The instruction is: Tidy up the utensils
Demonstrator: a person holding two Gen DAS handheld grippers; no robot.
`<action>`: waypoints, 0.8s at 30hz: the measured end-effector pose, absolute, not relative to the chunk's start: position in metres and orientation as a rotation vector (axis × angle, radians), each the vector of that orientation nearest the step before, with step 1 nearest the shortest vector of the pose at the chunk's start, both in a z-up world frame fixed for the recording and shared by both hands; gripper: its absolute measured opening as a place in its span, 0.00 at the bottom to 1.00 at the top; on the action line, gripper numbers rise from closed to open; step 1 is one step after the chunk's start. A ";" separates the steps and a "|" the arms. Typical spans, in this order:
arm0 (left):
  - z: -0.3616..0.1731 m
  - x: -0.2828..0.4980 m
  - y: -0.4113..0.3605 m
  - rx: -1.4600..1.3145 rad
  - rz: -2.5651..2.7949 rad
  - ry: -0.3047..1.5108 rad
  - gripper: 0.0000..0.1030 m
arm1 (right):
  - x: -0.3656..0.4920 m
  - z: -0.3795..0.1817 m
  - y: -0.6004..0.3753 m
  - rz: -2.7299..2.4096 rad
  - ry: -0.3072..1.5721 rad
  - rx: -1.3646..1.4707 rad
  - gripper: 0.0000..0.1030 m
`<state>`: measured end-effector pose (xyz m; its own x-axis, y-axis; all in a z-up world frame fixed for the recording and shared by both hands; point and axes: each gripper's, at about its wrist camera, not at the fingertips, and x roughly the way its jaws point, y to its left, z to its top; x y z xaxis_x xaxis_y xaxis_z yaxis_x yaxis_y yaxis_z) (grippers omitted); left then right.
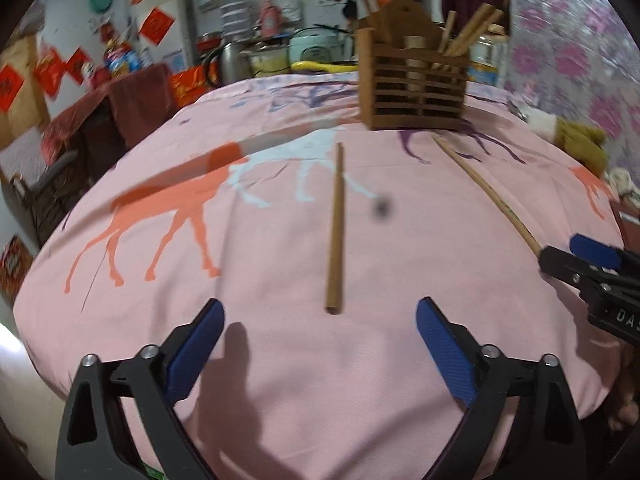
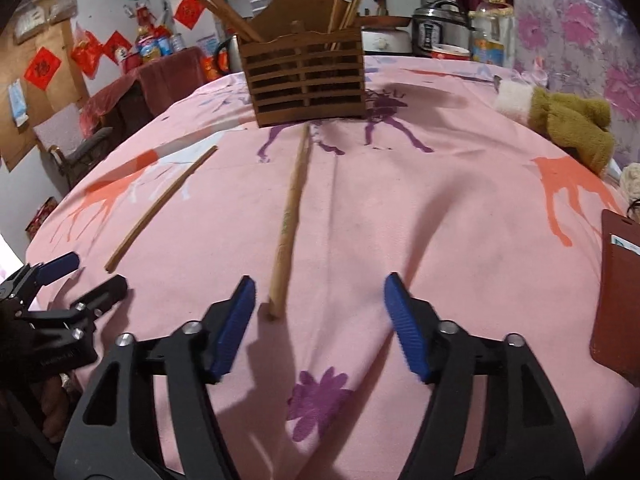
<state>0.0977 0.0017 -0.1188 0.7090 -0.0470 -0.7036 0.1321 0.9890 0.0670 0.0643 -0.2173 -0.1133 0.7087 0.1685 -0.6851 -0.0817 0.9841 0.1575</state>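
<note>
Ahead of both grippers a slatted wooden holder (image 1: pixel 414 80) stands on the pink cloth (image 1: pixel 280 360), several chopsticks leaning in its compartments; how many is hard to tell. The left gripper (image 1: pixel 320 312) hangs spread wide and empty, a loose chopstick (image 1: pixel 335 228) lying just beyond its fingertips, pointing toward the holder. The right gripper (image 2: pixel 320 292) is likewise spread, grasping nothing; a paler chopstick (image 2: pixel 290 220) lies with its near end just beside the left finger (image 2: pixel 234 326); contact unclear. A red case (image 2: pixel 618 292) to its right is cut off.
</note>
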 end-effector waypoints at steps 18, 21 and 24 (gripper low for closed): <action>-0.122 0.105 0.014 0.055 -0.106 0.802 0.84 | 0.058 -0.115 -0.197 0.117 0.767 -0.008 0.80; -0.122 0.105 0.014 0.055 -0.106 0.802 0.85 | 0.045 -0.097 -0.202 0.122 0.661 -0.007 0.52; -0.122 0.105 0.014 0.054 -0.106 0.803 0.85 | 0.046 -0.099 -0.199 0.170 0.669 -0.012 0.30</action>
